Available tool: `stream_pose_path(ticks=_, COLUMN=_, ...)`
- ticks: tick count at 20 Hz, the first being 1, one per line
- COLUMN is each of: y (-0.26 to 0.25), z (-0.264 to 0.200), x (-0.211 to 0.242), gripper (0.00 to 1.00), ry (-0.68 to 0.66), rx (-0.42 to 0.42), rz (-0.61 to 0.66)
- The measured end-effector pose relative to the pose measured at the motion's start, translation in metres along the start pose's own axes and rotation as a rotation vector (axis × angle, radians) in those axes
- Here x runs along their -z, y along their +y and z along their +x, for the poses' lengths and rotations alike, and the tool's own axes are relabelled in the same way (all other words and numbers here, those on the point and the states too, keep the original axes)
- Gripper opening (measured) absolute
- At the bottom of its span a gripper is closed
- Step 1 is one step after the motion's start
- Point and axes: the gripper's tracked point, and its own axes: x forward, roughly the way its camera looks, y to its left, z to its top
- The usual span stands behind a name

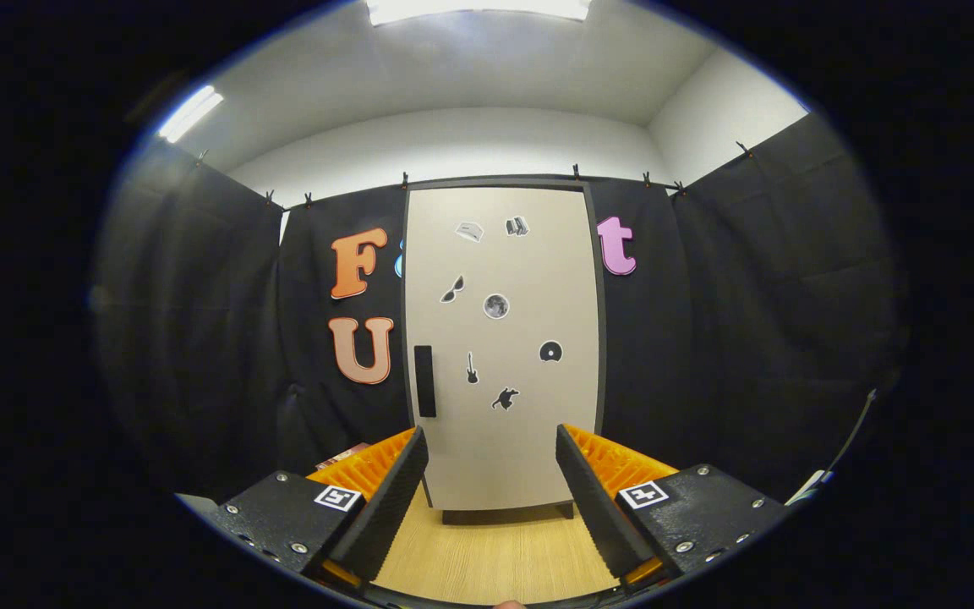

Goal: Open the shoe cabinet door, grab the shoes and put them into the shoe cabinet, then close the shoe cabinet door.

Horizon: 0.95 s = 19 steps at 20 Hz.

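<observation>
At the bottom of the frame the gripper (492,491) has its fingers spread wide, gripping and touching nothing, with bare wooden floor (495,554) between them. Beyond the fingertips, in the centre of the frame, stands the shoe cabinet (504,338), its door shut and dotted with small stickers. The dark vertical handle (424,381) sits at the door's left edge (so it likely swings on the right side). The step in hand looks like opening: steer left, straddle the handle with both fingers, close firmly, then pull along the door's arc rather than straight back.
</observation>
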Motion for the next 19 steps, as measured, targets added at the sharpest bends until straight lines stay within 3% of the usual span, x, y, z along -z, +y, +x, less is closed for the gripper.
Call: stream_pose_path(ticks=19, y=-0.0043, z=-0.0112, x=0.0073, gripper=0.95, ry=0.014, rx=0.008, rz=0.006)
